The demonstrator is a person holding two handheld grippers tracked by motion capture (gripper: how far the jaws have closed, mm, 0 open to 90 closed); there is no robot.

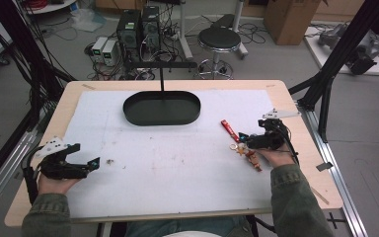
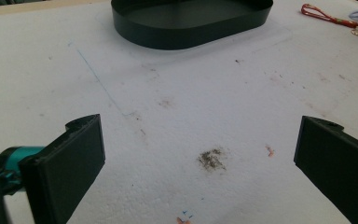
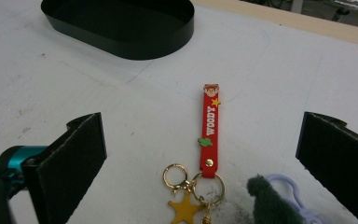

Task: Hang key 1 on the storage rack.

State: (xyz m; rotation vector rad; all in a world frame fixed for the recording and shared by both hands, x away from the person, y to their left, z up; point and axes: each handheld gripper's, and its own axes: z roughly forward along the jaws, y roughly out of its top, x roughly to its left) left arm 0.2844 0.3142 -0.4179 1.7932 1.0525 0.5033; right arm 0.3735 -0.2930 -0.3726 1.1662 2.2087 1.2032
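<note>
Bright even light, soft shadows, slightly grainy

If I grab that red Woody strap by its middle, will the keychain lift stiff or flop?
Likely floppy: the red strap looks thin and rubbery, lying flat. Its gold rings and star charm would probably dangle and swing. It seems light between the open right gripper jaws.

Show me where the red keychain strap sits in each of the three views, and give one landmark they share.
High view: the red strap lies right of centre on the white mat, just ahead of the right claw.
Left gripper view: it shows at the top right corner.
Right gripper view: it lies at centre, between the open jaws.
Shared landmark: the black oval tray.
</note>
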